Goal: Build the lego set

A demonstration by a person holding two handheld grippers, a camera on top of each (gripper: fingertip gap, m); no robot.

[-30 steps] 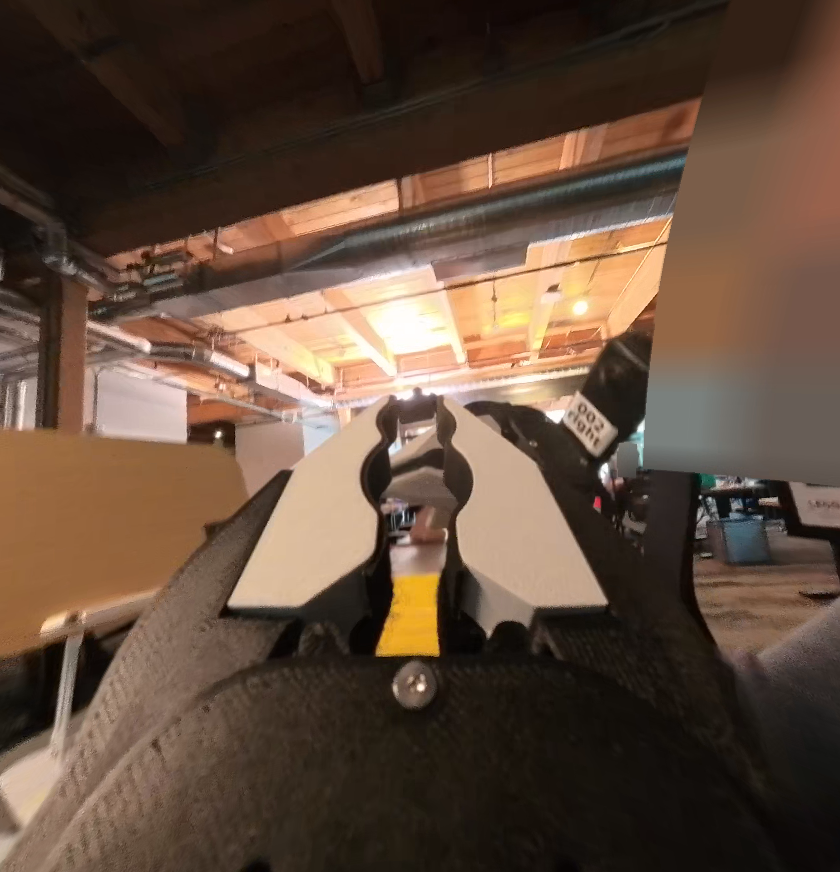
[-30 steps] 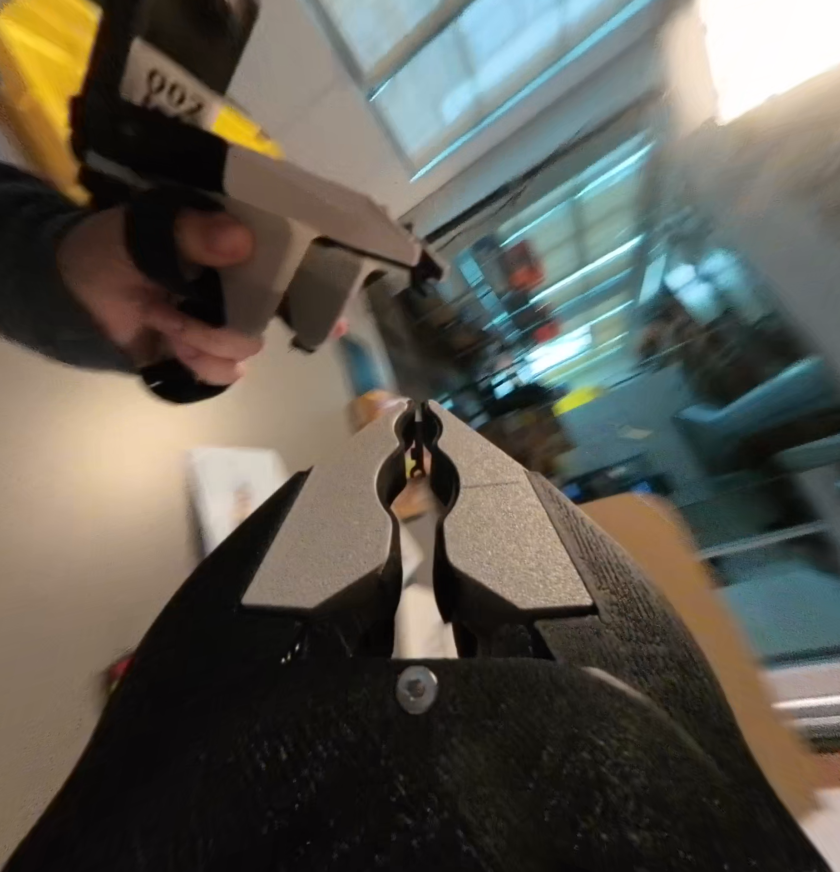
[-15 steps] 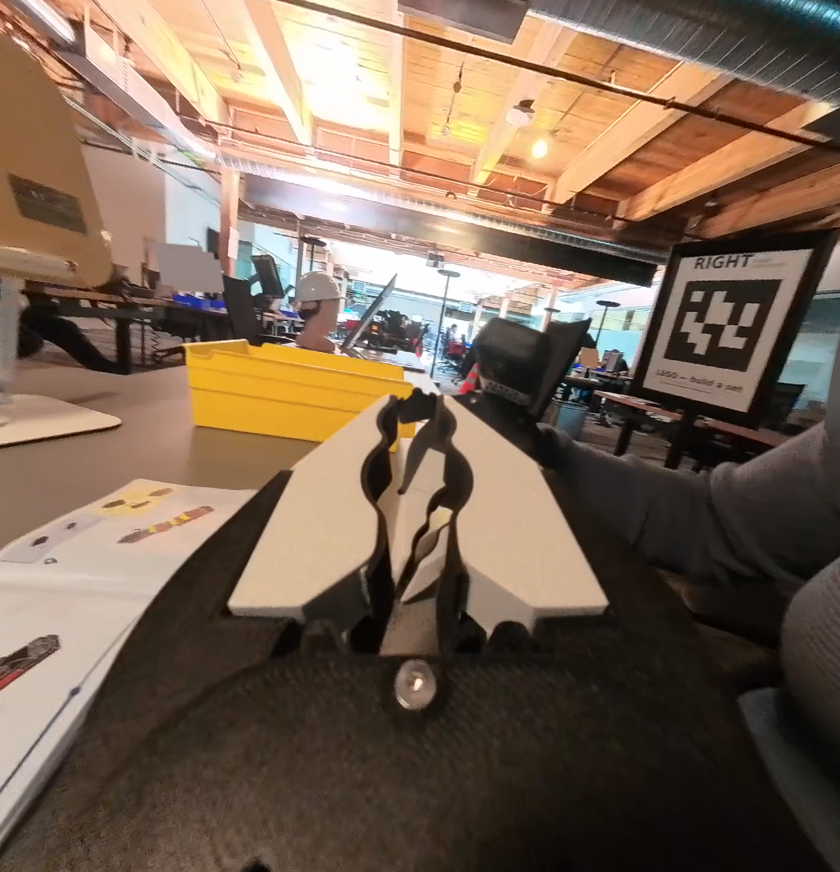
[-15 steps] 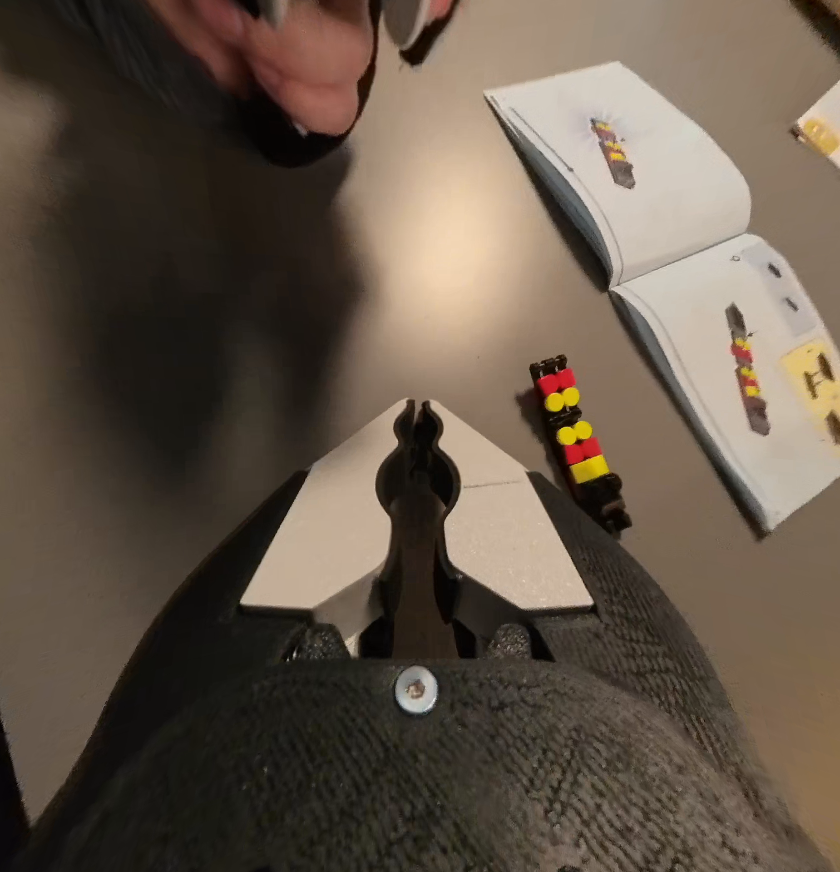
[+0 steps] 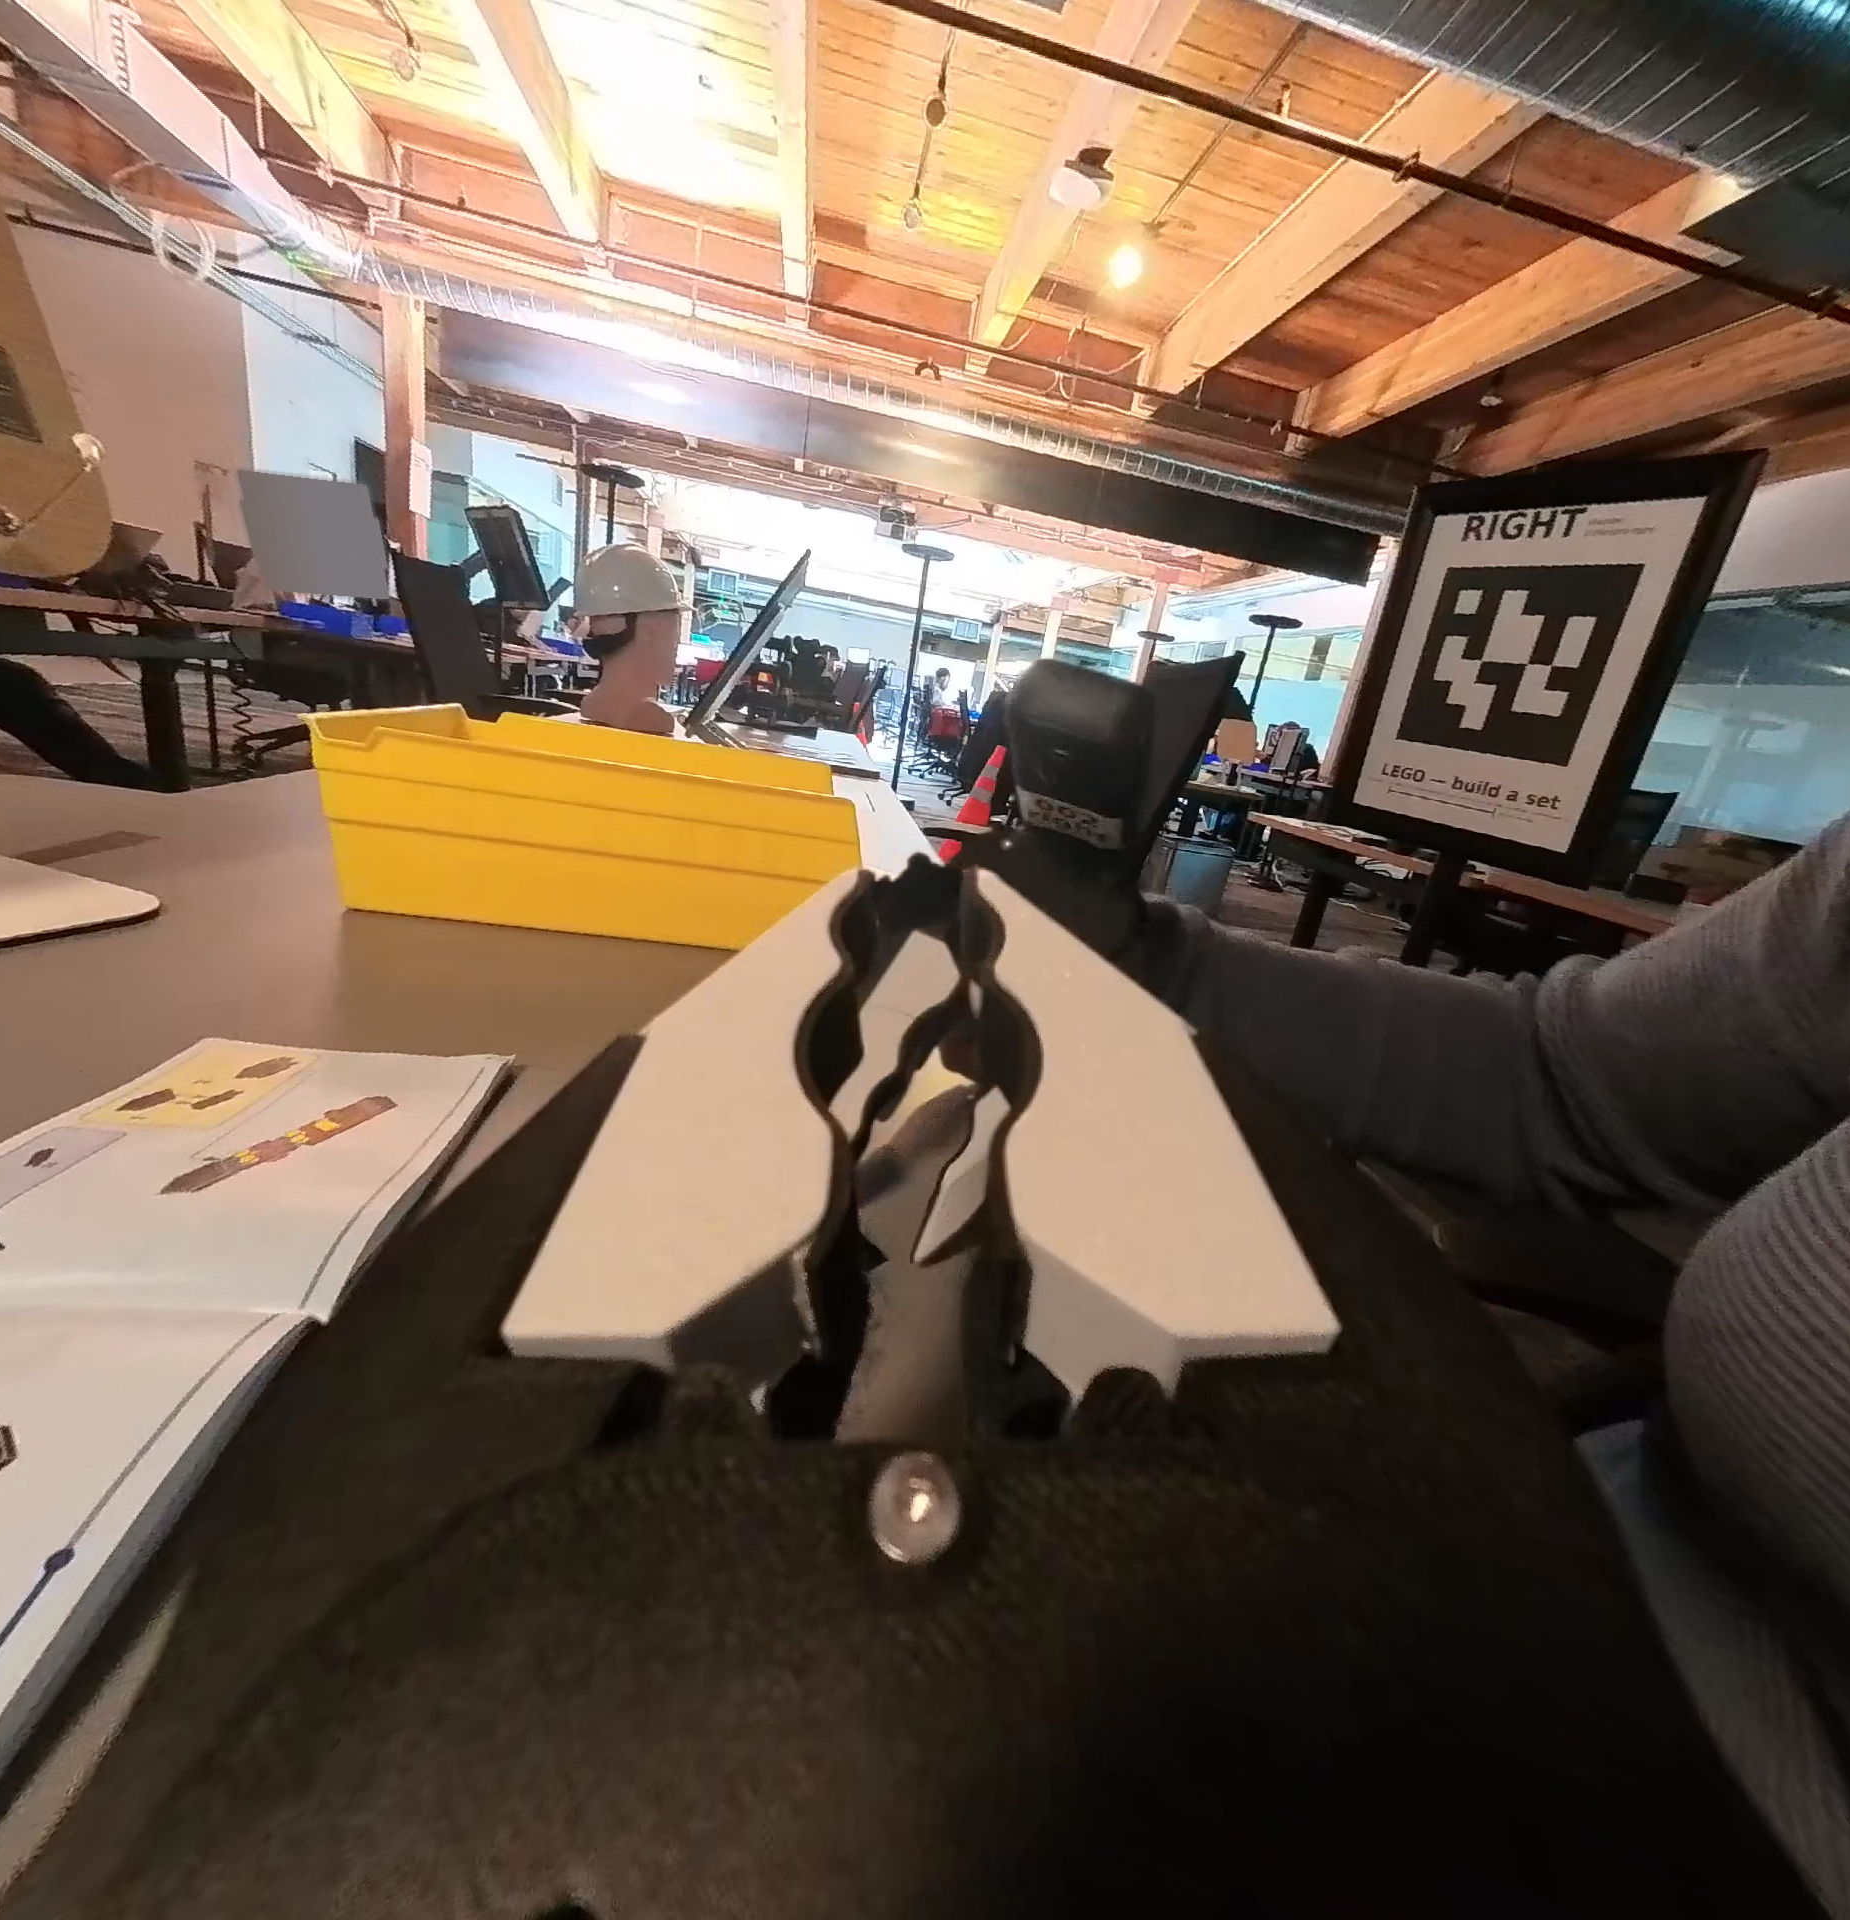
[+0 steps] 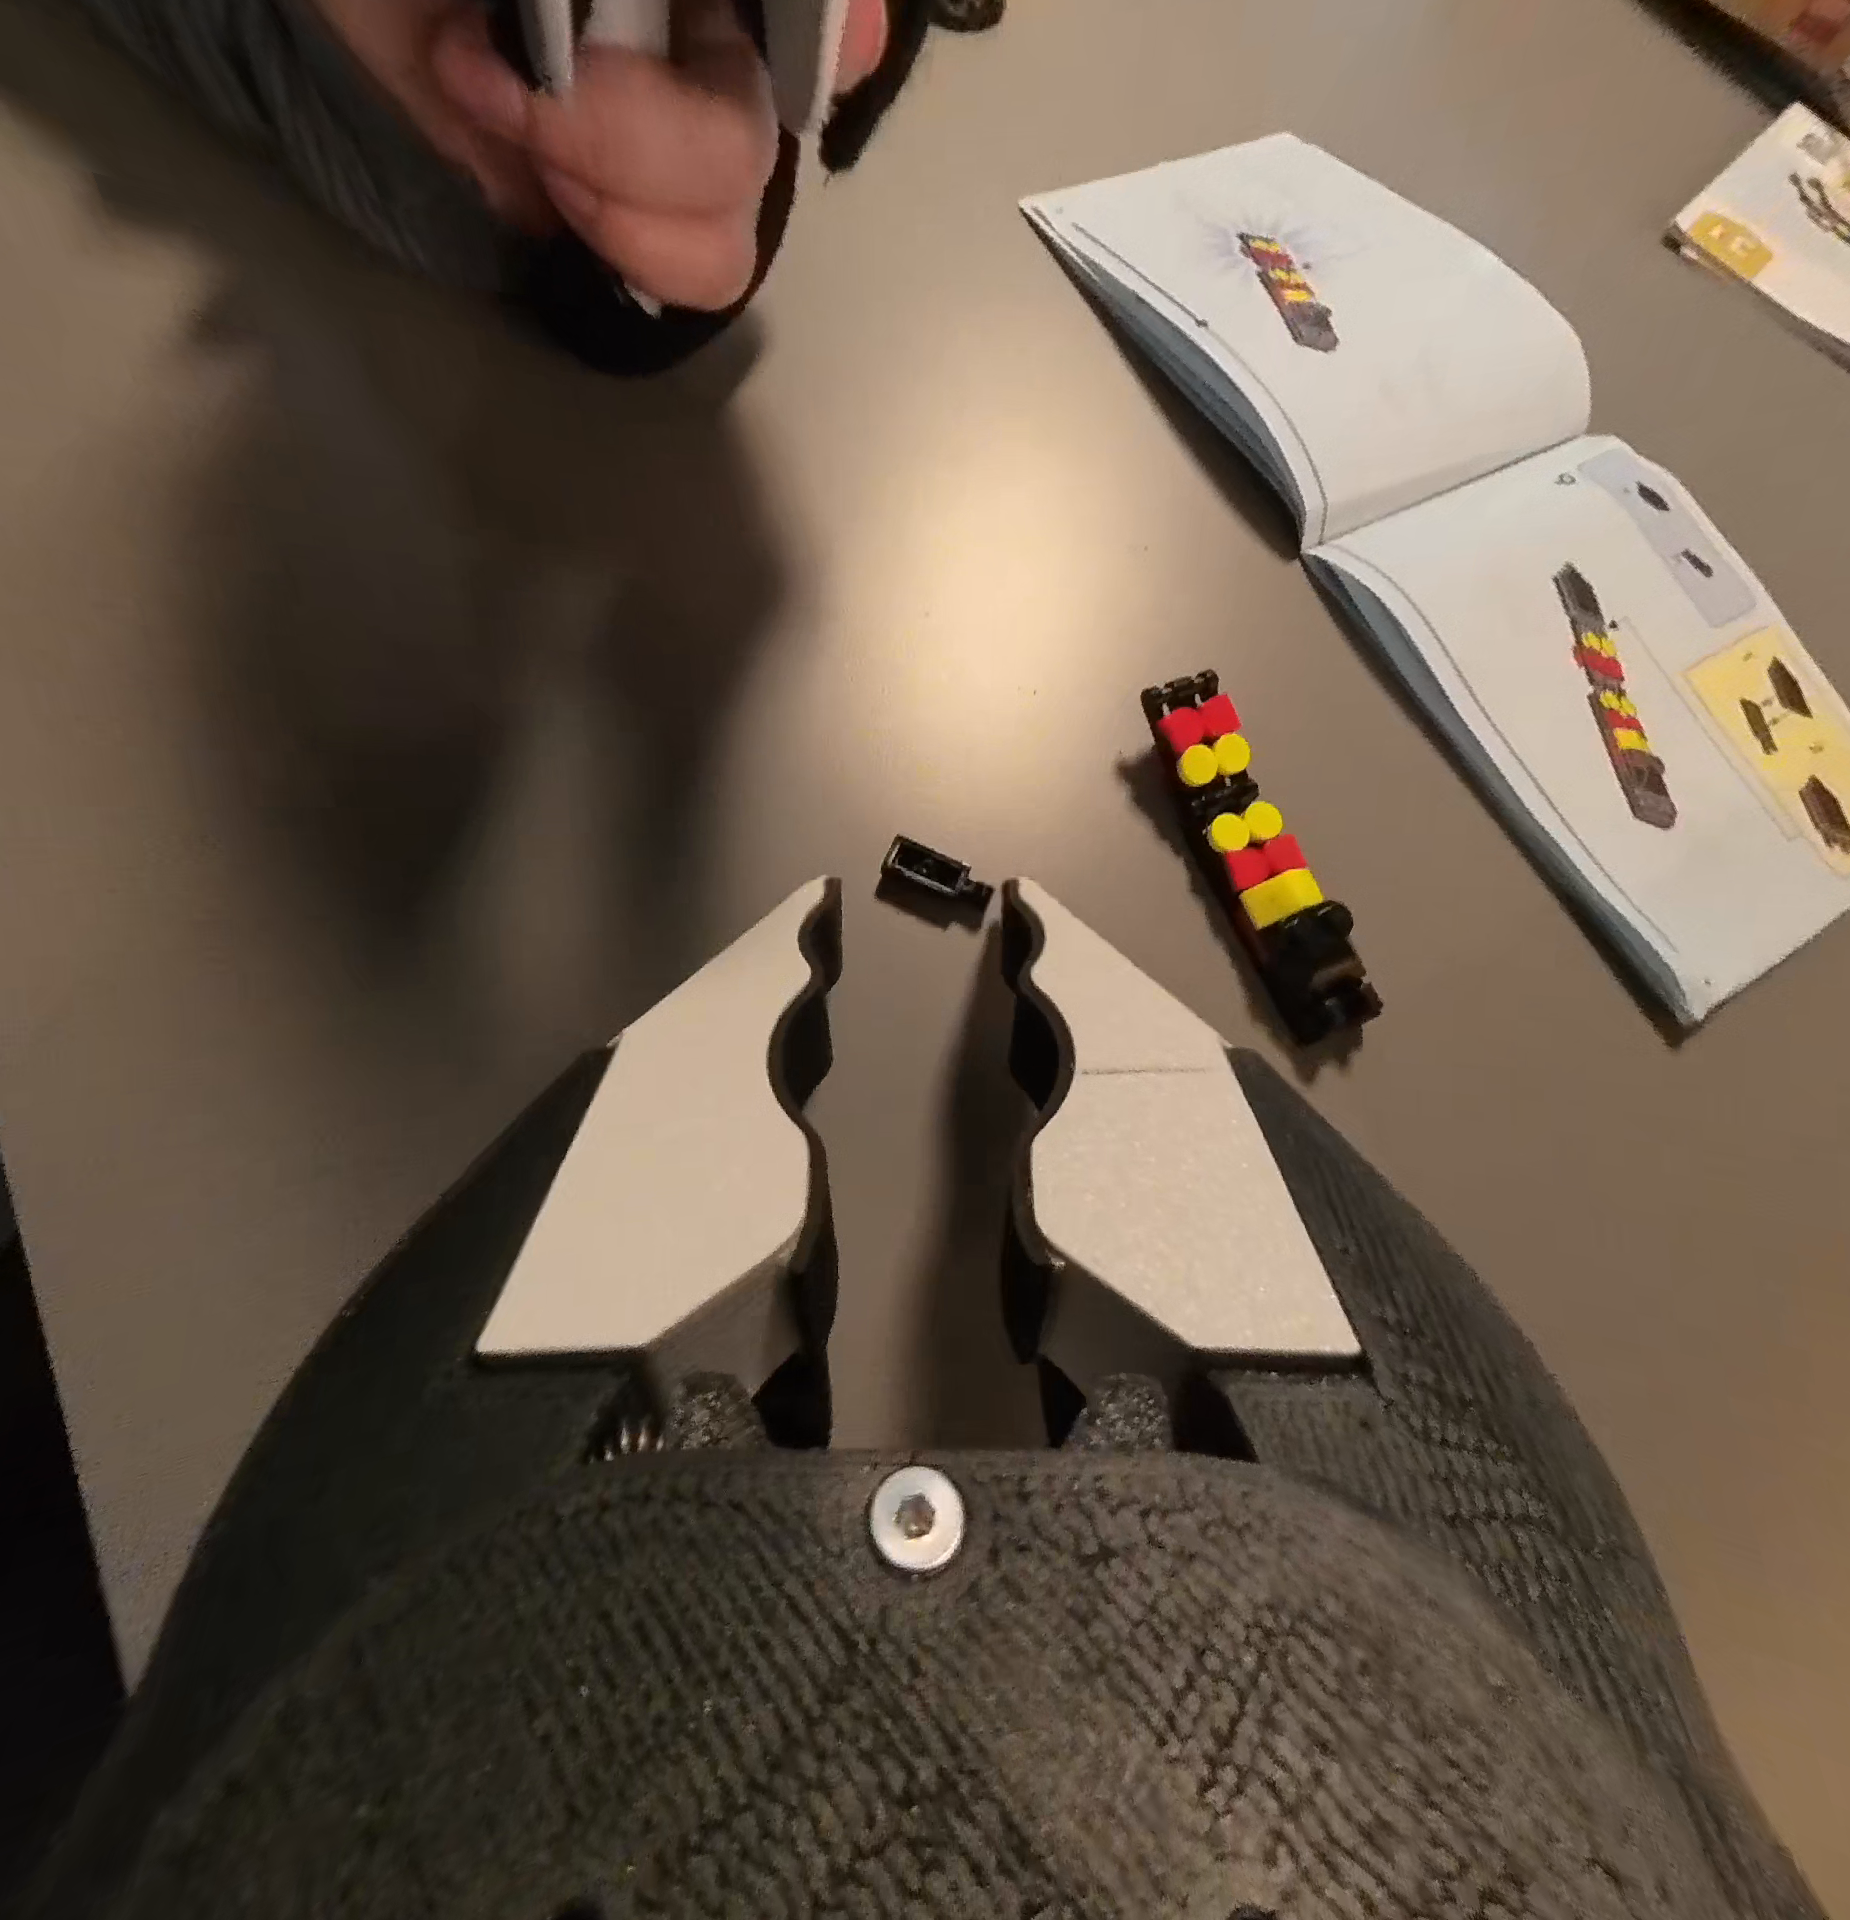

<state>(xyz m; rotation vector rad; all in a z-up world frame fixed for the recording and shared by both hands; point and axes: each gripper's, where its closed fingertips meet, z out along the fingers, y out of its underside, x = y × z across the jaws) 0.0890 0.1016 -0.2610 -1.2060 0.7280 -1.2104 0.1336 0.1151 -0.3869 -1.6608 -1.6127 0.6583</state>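
Observation:
In the right wrist view, my right gripper (image 6: 916, 899) is open just above the grey table (image 6: 485, 727). A small black lego piece (image 6: 931, 878) lies on the table right in front of its fingertips, between them. A long black lego assembly (image 6: 1253, 852) with red and yellow pieces on top lies to the right. In the left wrist view, my left gripper (image 5: 921, 883) is shut, with nothing visible in it, and points level across the table. The right gripper (image 5: 1077, 748) shows behind it, held by a grey-sleeved arm. The left gripper in a hand (image 6: 640, 156) shows blurred at the top of the right wrist view.
An open instruction booklet (image 6: 1472, 520) lies right of the assembly; it also shows in the left wrist view (image 5: 173, 1174). A second booklet (image 6: 1814, 218) lies at the far right. A yellow bin (image 5: 578, 831) stands farther back on the table. A framed marker sign (image 5: 1534, 644) stands at the right. One gripper's finger ends stand about 15 centimetres off the other's.
My right gripper swung down to the table and opened; the small black piece now lies in front of its tips. The left view tilted down from the ceiling to table level.

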